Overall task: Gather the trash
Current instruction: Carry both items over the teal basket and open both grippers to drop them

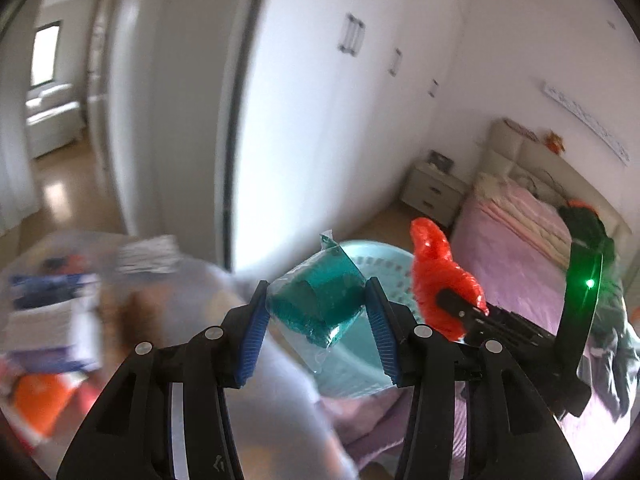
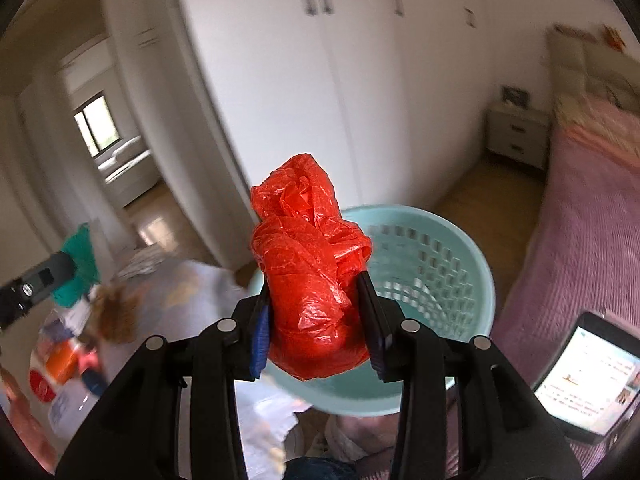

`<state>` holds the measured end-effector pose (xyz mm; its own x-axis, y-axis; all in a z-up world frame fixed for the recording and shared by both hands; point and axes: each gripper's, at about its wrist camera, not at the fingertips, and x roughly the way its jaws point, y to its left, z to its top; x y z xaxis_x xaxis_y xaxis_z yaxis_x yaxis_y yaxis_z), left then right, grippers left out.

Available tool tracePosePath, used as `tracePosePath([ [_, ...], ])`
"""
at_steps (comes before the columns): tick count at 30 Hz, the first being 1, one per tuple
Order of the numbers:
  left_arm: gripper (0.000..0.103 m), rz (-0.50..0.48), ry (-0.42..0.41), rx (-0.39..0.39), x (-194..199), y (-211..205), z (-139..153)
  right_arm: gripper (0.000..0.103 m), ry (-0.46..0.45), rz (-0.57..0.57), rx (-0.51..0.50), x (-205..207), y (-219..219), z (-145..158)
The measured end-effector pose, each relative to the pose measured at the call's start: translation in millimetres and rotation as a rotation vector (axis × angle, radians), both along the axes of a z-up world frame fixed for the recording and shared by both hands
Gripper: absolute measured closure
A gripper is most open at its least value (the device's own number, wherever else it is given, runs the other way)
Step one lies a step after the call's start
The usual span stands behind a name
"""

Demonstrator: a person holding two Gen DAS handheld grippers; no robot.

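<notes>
Left gripper point(image 1: 316, 316): clamped on a clear plastic packet holding something teal, blue pads pressing it from both sides.
Teal packet point(image 1: 318, 302): held up in the air, in front of the basket's near rim in the left wrist view; clear wrapper edges sticking out above and below the pads; also seen at the far left of the right wrist view point(image 2: 78, 270).
Right gripper point(image 2: 314, 322): closed around a crumpled red plastic bag, which fills the gap between the pads.
Red plastic bag point(image 2: 310, 280): bunched into a tall wad, rising well above the fingertips; in front of the basket's opening in the right wrist view; visible from the side in the left wrist view point(image 1: 438, 276).
Basket point(image 2: 432, 264): pale blue, perforated wall, round, beside the bed; nothing visible inside.
Bed point(image 2: 592, 216): pink cover, to the right of the basket.
Tablet point(image 2: 588, 380): lit screen, lying on the bed at lower right.
Clutter at left point(image 1: 52, 320): blurred boxes and packaging in blue, white and orange; too smeared to name.
Wardrobe point(image 2: 320, 80): white doors with handles, behind the basket.
Nightstand point(image 1: 434, 192): pale, with drawers, near the head of the bed.
</notes>
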<state>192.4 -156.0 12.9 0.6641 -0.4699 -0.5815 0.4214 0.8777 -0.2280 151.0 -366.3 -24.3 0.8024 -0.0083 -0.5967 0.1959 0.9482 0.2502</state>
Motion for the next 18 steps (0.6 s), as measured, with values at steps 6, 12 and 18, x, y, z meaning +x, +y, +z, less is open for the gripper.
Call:
tracePosePath([
  [6, 0.057, -0.074, 0.126, 0.045, 45.8, -57.9, -53.6, 0.066, 0.089, -0.08, 0.027, 15.9, -41.2, -27.7],
  [12, 0.056, -0.1, 0.213, 0.09, 66.2, -83.0, -95.1, 0.062, 0.149, -0.117, 0.047, 24.7, -56.4, -49.1],
  [18, 0.037, -0.095, 0.189, 0.098, 64.4, -85.5, -96.1, 0.047, 0.141, -0.115, 0.065, 28.8, -61.7, -53.1],
])
